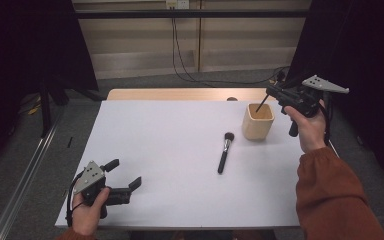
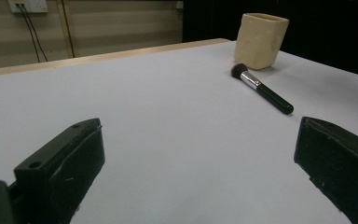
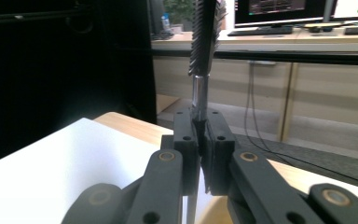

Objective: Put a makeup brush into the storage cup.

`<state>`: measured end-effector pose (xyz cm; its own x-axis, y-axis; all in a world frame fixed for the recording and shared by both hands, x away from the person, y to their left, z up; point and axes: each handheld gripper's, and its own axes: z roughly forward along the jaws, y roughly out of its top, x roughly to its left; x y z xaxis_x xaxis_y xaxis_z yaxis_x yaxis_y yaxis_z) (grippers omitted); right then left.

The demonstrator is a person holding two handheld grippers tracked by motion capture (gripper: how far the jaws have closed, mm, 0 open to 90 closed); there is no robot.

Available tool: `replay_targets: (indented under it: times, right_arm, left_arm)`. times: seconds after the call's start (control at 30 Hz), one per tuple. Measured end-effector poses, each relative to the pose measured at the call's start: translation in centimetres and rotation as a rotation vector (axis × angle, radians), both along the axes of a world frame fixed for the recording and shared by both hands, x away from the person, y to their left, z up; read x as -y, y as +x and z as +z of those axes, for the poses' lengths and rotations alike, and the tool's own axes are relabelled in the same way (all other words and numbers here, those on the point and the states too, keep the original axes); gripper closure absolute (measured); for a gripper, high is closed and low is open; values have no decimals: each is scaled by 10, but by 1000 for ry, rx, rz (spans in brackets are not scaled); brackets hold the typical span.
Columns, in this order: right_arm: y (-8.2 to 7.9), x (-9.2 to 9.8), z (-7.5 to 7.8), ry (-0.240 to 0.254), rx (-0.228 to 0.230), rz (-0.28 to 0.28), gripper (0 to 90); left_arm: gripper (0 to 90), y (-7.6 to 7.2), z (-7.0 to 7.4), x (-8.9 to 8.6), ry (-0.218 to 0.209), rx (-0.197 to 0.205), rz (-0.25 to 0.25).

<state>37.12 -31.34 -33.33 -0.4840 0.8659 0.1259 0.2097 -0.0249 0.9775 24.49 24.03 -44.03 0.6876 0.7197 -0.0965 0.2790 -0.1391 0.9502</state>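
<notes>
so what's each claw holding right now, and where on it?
Right claw grips a thin spiral-bristled brush at its handle, just below the metal ferrule. Left claw is open, holding nothing.

A white table (image 1: 170, 150) with a bare wooden strip along its far edge carries two things. A wooden cup (image 1: 258, 121) stands upright toward two o'clock from the middle. A black-handled brush (image 1: 225, 152) lies flat near it, at about seven o'clock from the cup, apart from it, with the bristles toward the cup. A small dark spot, possibly a hole, sits on the wooden strip.
</notes>
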Motion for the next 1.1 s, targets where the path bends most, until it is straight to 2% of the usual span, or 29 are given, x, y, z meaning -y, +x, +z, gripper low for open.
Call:
replay_targets:
  times: [0.1,0.23,0.37,0.6,0.77,1.1]
  right_arm:
    - [4,2,-1,-2,-3,-13,858]
    - [14,4,-5,-27,-22,-50,859]
    - [19,3,-6,-37,-28,-56,858]
    - [18,2,-8,-47,-35,-46,858]
    - [18,3,-16,-51,-47,-46,858]
    - [20,-1,-23,-63,-59,-35,858]
  left_arm:
    - [18,0,0,0,-2,-4,5]
    - [18,0,0,1,8,-1,-11]
    - [18,0,0,1,11,3,-15]
    - [18,0,0,0,13,5,-11]
    - [19,1,0,-2,1,4,13]
    - [18,0,0,-2,-1,3,13]
